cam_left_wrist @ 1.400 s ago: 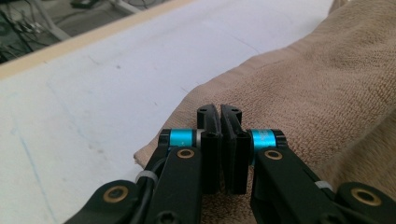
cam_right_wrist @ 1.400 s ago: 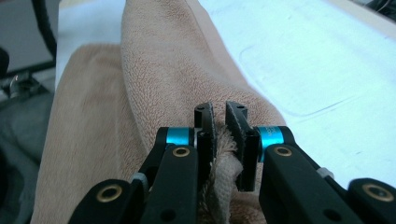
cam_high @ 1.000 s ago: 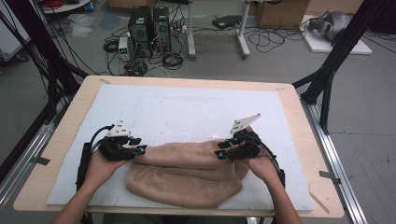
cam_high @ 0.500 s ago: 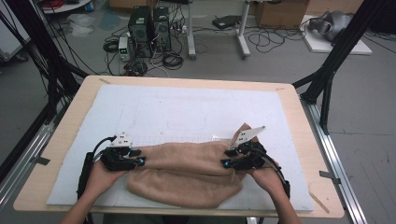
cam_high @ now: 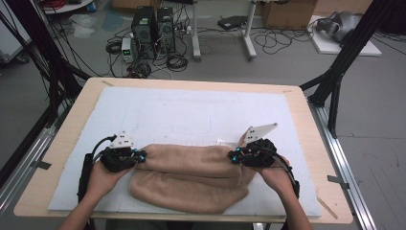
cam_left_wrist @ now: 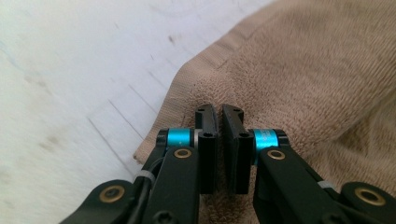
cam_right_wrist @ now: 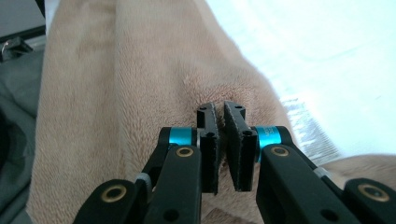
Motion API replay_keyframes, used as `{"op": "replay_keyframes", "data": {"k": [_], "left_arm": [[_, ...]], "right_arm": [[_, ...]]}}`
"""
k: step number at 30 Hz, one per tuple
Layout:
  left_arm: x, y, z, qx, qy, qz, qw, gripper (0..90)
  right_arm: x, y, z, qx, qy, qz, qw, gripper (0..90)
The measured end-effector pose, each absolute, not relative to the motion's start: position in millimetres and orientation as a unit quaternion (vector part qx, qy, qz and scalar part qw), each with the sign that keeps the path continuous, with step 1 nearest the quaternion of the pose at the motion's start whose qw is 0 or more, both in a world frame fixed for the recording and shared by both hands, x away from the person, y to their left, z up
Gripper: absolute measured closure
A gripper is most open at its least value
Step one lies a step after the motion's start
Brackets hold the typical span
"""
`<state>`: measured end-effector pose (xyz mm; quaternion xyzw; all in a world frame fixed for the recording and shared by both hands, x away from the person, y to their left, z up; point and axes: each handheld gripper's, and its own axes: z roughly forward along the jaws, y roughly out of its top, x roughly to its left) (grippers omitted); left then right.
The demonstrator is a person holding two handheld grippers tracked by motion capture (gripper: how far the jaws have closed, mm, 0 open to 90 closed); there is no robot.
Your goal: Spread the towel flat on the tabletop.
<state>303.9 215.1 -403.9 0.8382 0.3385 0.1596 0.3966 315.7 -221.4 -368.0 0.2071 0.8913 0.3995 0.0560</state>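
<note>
High view: towel [cam_high: 191, 179] between tools.

You can't tell whether pads pinch cloth: left gripper [cam_left_wrist: 219, 109] tips sit nearly together on tan terry towel [cam_left_wrist: 303, 70], narrow gap dark. Same at right gripper [cam_right_wrist: 220, 108]. Towel's far part runs past frame edges in both gripper views. In high view, your forearms cut off at bottom edge.
</note>
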Motion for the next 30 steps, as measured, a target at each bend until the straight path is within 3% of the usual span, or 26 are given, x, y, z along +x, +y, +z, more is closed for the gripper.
{"op": "replay_keyframes", "data": {"k": [16,23,28,30], "left_arm": [[323,221,-352,0.789,0.348,0.222,0.454,85.1],[338,220,-351,0.795,0.351,0.211,0.447,85.2],[385,213,-345,0.781,0.382,0.211,0.446,85.4],[415,206,-329,0.763,0.399,0.217,0.460,85.5]], "right_arm": [[338,-232,-329,0.224,0.856,0.455,0.100,84.9],[353,-225,-333,0.226,0.864,0.441,0.089,85.0],[387,-225,-334,0.251,0.867,0.421,0.091,85.5],[411,-226,-319,0.266,0.859,0.422,0.115,85.6]]}}
